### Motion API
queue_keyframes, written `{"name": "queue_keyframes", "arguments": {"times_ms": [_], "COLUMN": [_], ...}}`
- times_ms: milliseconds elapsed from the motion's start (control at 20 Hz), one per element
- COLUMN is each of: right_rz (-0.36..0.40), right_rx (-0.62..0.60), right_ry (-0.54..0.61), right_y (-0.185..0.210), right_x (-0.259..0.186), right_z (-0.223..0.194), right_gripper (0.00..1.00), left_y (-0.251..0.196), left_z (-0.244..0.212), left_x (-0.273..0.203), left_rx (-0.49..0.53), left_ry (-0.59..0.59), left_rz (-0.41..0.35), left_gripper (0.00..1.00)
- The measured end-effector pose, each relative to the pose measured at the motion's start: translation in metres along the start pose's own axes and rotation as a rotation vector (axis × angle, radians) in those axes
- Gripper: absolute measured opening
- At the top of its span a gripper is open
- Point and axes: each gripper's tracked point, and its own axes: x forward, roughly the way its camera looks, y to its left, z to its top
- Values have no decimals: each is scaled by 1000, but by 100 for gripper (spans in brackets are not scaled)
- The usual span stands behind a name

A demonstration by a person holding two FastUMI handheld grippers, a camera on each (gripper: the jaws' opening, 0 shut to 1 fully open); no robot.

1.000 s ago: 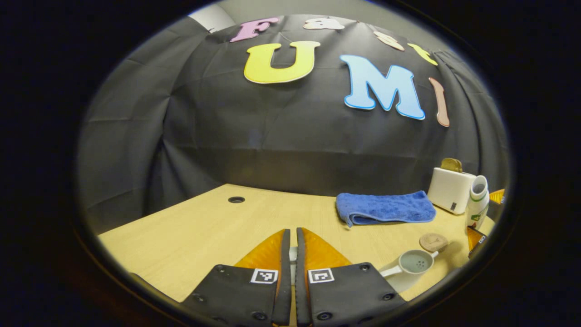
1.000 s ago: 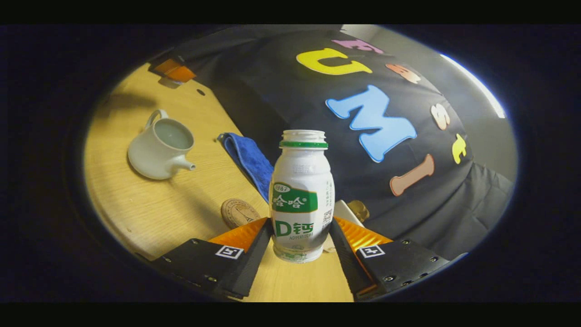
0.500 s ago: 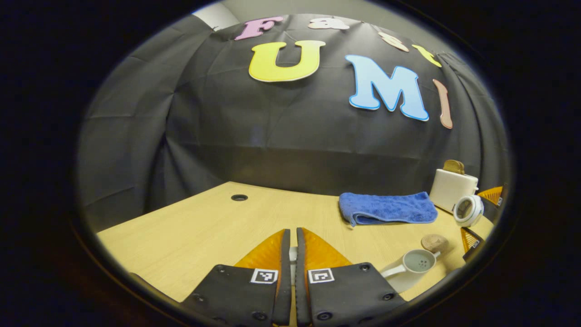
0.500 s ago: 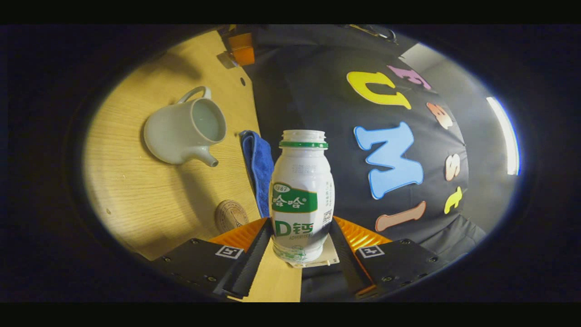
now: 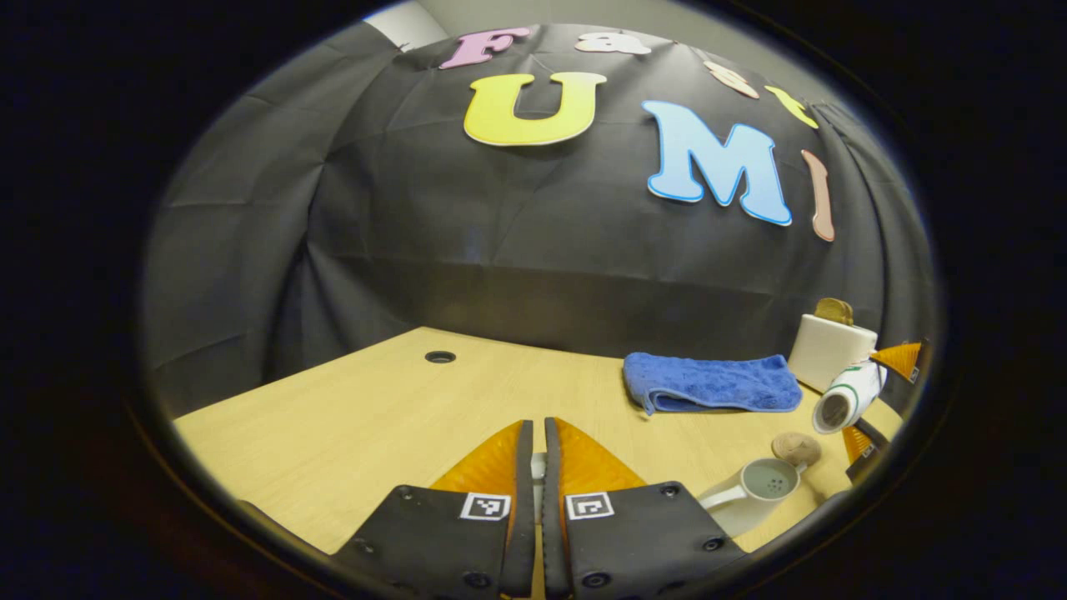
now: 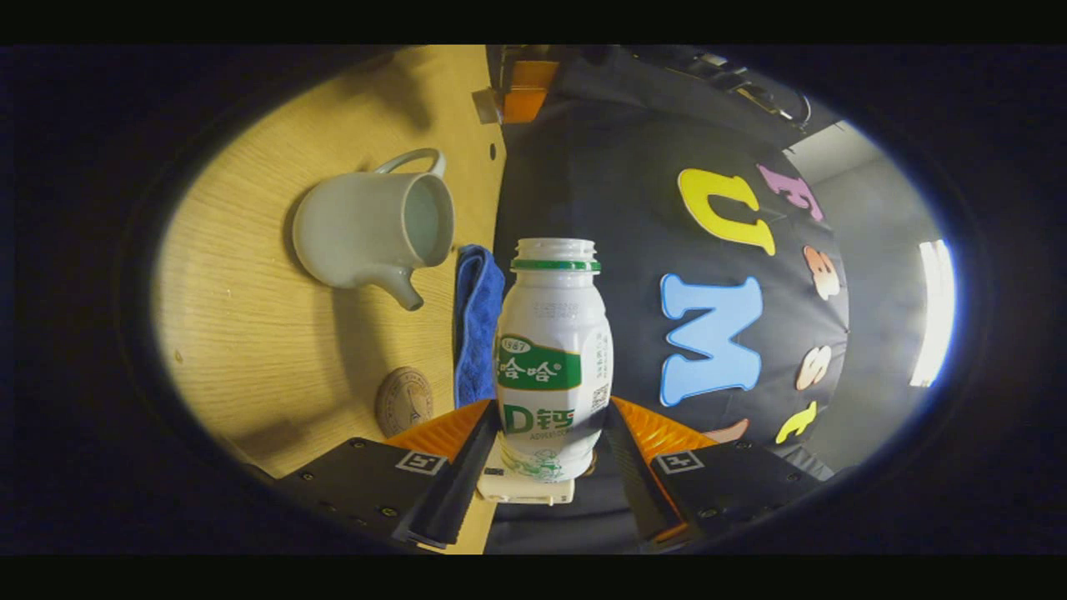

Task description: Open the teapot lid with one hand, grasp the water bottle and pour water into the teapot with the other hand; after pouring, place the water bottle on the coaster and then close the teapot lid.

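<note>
In the left gripper view my left gripper (image 5: 538, 433) is nearly shut above the table, a thin pale piece pinched between its fingers, apparently the teapot lid. The lidless white teapot (image 5: 754, 492) stands at the lower right, strainer holes showing. Above it the white water bottle (image 5: 842, 400) with a green band lies tilted, its open mouth pointing down-left toward the pot. In the right gripper view my right gripper (image 6: 550, 412) is shut on the water bottle (image 6: 554, 358), rolled far over. The teapot (image 6: 371, 225) and round brown coaster (image 6: 403, 402) lie to its left.
A folded blue towel (image 5: 708, 383) lies behind the teapot, and a white box (image 5: 829, 350) with a brown thing on top stands at the back right. The coaster (image 5: 796, 448) sits between teapot and box. A cable hole (image 5: 440, 357) marks the table's far left.
My right gripper has rolled the bottle from upright to tipped over, mouth lowering toward the teapot. The left gripper has hardly moved.
</note>
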Motion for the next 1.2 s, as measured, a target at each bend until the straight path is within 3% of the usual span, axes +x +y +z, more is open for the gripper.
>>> {"name": "queue_keyframes", "arguments": {"times_ms": [650,1200], "right_rz": [-20,-40], "right_rx": [-195,-239], "right_ry": [-79,-91], "right_y": [-7,-17], "right_x": [6,5], "right_z": [9,8], "right_gripper": [76,76], "left_y": [0,0], "left_z": [-2,-3], "left_x": [0,-1], "left_rx": [-4,0], "left_ry": [10,21], "left_rz": [-3,-9], "left_gripper": [14,14]}}
